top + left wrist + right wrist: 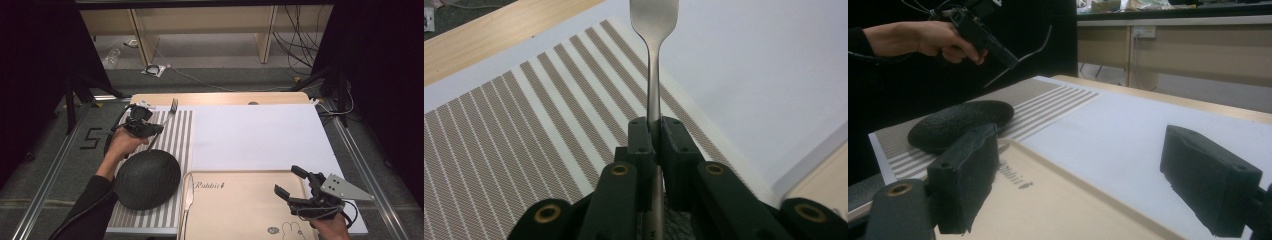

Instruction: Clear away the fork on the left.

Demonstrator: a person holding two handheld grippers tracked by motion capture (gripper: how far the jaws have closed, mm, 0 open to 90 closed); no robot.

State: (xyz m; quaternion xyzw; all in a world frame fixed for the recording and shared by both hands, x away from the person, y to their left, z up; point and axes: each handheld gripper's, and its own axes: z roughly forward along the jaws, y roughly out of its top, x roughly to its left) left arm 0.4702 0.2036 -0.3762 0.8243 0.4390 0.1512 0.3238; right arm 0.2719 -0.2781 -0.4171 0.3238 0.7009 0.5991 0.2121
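Note:
My left gripper (pixel 160 128) is shut on the handle of a metal fork (pixel 174 105), held in the air over the striped placemat (pixel 175 135). In the left gripper view the fork (pixel 653 60) runs straight out between the closed jaws (pixel 655 132), its head toward the white sheet. From the right gripper view, the left gripper (pixel 998 52) and the fork (pixel 1040 47) hang well above the table. My right gripper (pixel 290 182) stands open above the beige tray (pixel 240 210), and nothing lies between its pads (pixel 965 175).
A black domed object (pixel 147 178) rests on the placement's near part, just below the left hand. A metal knife (pixel 187 197) lies along the tray's left edge. A white sheet (pixel 260 130) covers the table's middle and right. The wooden table edge (pixel 220 98) runs along the back.

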